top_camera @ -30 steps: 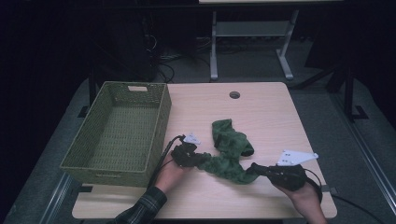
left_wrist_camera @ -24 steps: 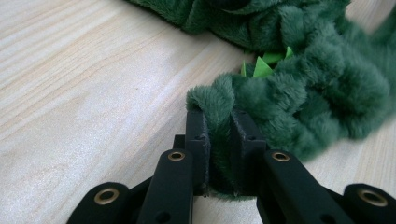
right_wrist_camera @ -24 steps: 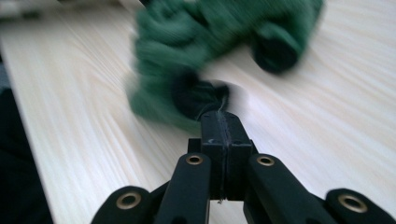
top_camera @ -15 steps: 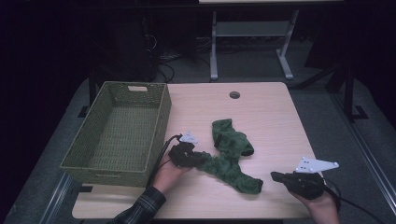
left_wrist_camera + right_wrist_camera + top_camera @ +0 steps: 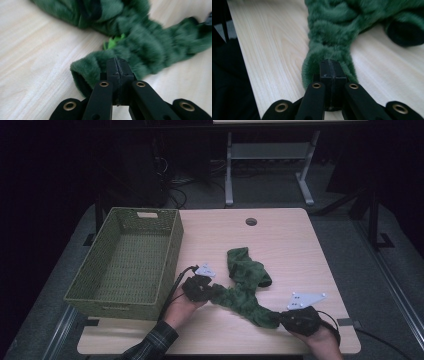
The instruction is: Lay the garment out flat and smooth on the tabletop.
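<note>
We see a dim lab or test room, not a home: a pale wooden table [image 5: 285,240] with a cable hole [image 5: 251,221] at twelve o'clock stands on grey carpet [image 5: 350,265]. Behind it, at twelve, loose cables [image 5: 172,182] trail by a white metal frame [image 5: 265,155], and dark equipment stands at eleven

Fuzzy green garment [image 5: 243,287], stretched across table [image 5: 290,245]

Dark room, grey floor [image 5: 345,250] — metal table legs [image 5: 229,175] behind
</note>
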### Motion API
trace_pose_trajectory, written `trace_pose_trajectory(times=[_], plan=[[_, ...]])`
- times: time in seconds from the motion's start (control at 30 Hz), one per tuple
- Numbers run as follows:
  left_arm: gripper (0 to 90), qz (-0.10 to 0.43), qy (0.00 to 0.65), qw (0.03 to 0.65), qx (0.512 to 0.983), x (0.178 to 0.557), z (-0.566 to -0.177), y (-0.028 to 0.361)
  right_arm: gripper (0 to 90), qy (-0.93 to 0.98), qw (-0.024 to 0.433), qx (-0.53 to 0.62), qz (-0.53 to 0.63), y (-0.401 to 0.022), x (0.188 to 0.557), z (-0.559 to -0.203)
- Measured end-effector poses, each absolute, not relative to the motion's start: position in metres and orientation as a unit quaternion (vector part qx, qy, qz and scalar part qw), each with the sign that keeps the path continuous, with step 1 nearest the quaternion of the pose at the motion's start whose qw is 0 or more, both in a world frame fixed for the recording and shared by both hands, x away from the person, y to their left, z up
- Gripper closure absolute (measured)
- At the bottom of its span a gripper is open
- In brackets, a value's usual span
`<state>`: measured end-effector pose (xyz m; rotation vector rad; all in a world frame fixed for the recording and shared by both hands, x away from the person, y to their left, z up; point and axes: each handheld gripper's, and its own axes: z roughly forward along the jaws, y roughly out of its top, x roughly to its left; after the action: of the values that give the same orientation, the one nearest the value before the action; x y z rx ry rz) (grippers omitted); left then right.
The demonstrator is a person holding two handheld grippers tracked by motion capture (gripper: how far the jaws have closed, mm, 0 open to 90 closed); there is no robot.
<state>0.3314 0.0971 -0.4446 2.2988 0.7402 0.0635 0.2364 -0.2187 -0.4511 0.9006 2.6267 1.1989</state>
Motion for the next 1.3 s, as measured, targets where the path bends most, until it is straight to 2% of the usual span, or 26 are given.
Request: trace_pose_trajectory(times=[0.23, 0.37, 0.77, 1.0, 1.3], plan=[[89.9, 0.021, 0.272, 0.317, 0.908, 0.337, -0.455, 0.095, 90.0, 0.887, 0.043, 0.295, 0.353, -0.214, 0.24, -0.465], [89.9, -0.007, 0.269, 0.315, 0.91, 0.331, -0.455, 0.101, 90.0, 0.884, 0.038, 0.31, 0.347, -0.219, 0.243, -0.464], [90.0, -0.052, 0.265, 0.324, 0.907, 0.299, -0.457, 0.115, 90.0, 0.875, 0.096, 0.347, 0.323, -0.251, 0.268, -0.463], [89.8, -0.057, 0.256, 0.329, 0.907, 0.291, -0.456, 0.112, 89.9, 0.871, 0.091, 0.353, 0.329, -0.254, 0.27, -0.463], [67.2, -0.027, 0.26, 0.377, 0.888, 0.3, -0.429, 0.108, 76.0, 0.854, 0.096, 0.343, 0.379, -0.253, 0.27, -0.449]])
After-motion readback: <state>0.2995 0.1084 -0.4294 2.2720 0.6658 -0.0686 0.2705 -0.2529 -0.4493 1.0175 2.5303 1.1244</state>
